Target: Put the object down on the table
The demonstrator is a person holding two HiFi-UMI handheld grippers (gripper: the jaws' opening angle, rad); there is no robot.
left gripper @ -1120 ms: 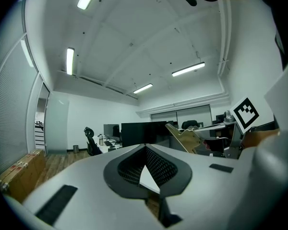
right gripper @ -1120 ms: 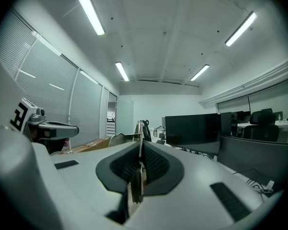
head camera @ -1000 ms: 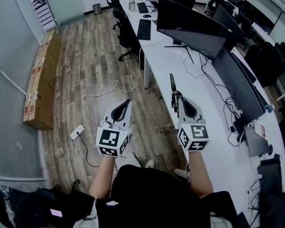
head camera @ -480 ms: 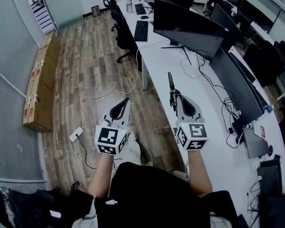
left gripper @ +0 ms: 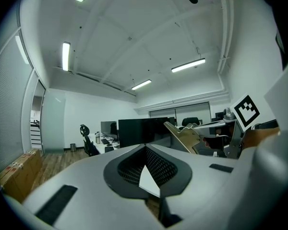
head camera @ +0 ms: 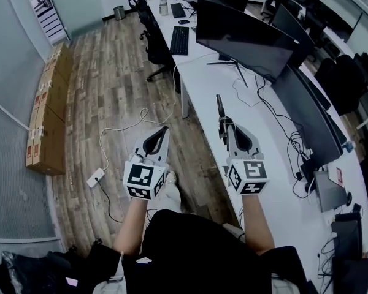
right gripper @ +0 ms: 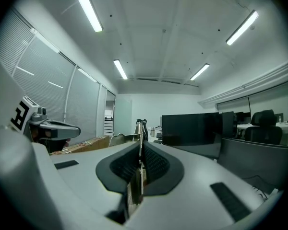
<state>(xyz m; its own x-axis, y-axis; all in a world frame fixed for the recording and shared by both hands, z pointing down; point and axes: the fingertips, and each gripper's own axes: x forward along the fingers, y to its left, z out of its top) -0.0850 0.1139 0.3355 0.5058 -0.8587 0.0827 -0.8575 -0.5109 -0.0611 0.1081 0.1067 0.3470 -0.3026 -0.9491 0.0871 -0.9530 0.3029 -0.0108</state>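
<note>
My right gripper (head camera: 228, 127) is shut on a slim dark tool (head camera: 220, 110) that sticks out past the jaws, above the near edge of the long white table (head camera: 216, 83). In the right gripper view the tool (right gripper: 141, 128) stands upright between the closed jaws of the right gripper (right gripper: 138, 146), a thin metal strip with a dark top. My left gripper (head camera: 164, 130) hangs over the wooden floor, left of the table, its jaws together with nothing in them; the left gripper view shows the left gripper (left gripper: 145, 148) the same way.
Large dark monitors (head camera: 245, 34) stand along the table, with a keyboard (head camera: 179, 40) and cables (head camera: 267, 112) further back. Office chairs (head camera: 153, 41) sit at the table's left side. Cardboard boxes (head camera: 49, 112) line the left wall. A power strip (head camera: 95, 177) and its cord lie on the floor.
The person has stepped forward along the table; a shoe now shows under the left gripper. Both grippers keep the same pose, and the right one still holds the tool.
</note>
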